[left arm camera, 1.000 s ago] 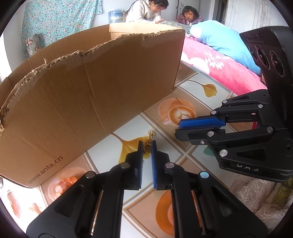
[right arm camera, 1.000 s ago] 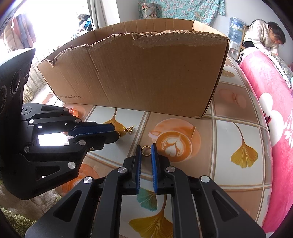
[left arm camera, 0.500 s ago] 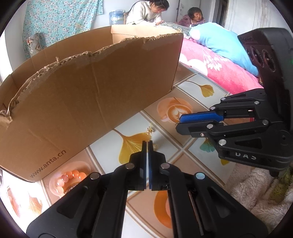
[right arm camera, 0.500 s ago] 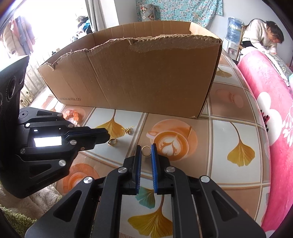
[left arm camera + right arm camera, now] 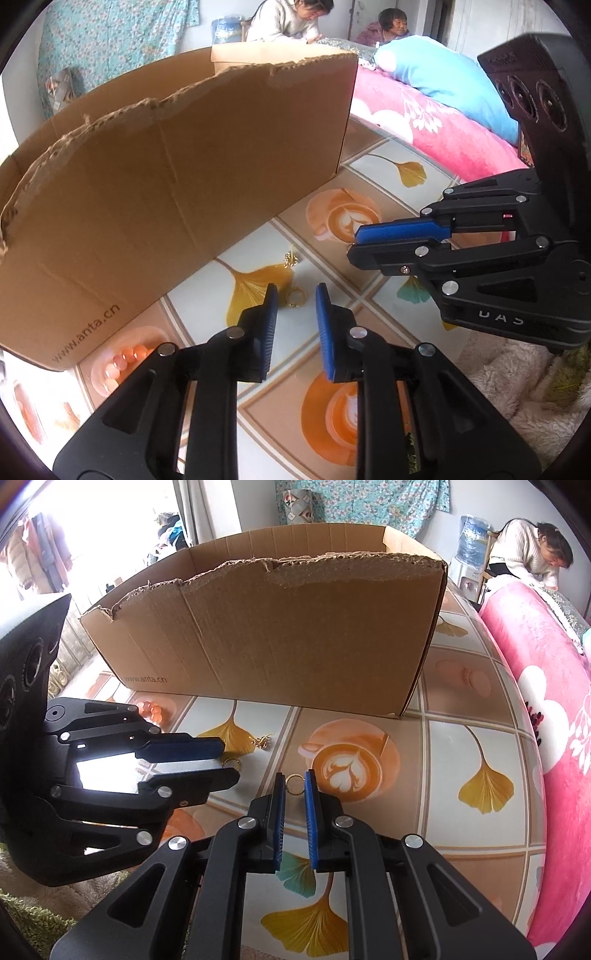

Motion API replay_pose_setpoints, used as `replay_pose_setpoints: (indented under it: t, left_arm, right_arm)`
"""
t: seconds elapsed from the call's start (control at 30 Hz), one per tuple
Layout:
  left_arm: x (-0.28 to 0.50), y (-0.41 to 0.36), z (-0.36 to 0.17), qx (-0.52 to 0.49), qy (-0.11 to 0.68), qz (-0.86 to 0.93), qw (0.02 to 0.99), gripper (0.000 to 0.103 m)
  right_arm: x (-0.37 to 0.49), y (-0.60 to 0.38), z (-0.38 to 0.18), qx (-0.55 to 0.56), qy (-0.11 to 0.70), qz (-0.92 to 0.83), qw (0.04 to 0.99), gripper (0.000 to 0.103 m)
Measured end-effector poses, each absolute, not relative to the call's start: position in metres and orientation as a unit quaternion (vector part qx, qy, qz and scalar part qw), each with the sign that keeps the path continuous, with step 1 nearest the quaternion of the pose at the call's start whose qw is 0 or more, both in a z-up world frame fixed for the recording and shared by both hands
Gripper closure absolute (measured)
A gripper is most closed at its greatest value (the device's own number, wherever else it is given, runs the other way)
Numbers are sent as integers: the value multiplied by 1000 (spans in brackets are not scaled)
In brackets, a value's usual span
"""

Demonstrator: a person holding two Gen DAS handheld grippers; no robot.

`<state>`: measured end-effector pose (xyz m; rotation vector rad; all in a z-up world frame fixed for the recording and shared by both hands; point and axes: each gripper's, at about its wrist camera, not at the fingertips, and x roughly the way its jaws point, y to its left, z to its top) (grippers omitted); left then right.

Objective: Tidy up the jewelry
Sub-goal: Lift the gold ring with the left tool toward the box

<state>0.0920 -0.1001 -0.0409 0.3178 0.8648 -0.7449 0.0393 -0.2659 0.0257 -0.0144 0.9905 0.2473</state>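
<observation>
Your left gripper [image 5: 293, 295] has its jaws opening, and a gold ring [image 5: 294, 297] lies on the tablecloth [image 5: 388, 295] between the blue pads [image 5: 271, 314], touched by neither. Your right gripper [image 5: 294, 780] is nearly closed, its pads pinching a second gold ring [image 5: 294, 778] at the fingertips — the ring stands upright between them. Just beyond the left gripper a small gold chain piece [image 5: 290, 259] rests on a printed ginkgo leaf, near the foot of the box.

The surface is a glossy cloth printed in squares with yellow leaves, latte cups and macarons. A large cardboard box [image 5: 277, 635] with a torn upper edge stands open on it, directly ahead of both grippers and close to the jewelry.

Room: a pink floral blanket [image 5: 546, 701] runs along the right side, with a blue pillow [image 5: 443, 85] on it. Two people sit at the far end — one bent forward. A teal floral cloth [image 5: 110, 40] hangs on the back wall.
</observation>
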Motion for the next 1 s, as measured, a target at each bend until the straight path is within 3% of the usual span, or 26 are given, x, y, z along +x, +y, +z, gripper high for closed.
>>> replay_pose_setpoints:
  t: [0.2,0.33,0.7,0.87,1.0]
  left_arm:
    - [90,-105,-42,176,399,-347,830,86]
    - [91,-105,-41,175,402,-345,830,93]
    - [89,-103,-41,176,398,-345,831,94]
    - [89,-103,-40,174,400,-347,830,102]
    - [89,-101,-39,171,404,-348,828,102]
  right_arm:
    - [39,-268,26,-5,473,118,873,92]
    - [38,-269,26,-3,471,118,874,92]
    - [37,-270,27,-3,468,118,876,92]
    - [37,-270,28,-3,466,118,877,92]
    - [36,-270,28,-2,468,118,876,92]
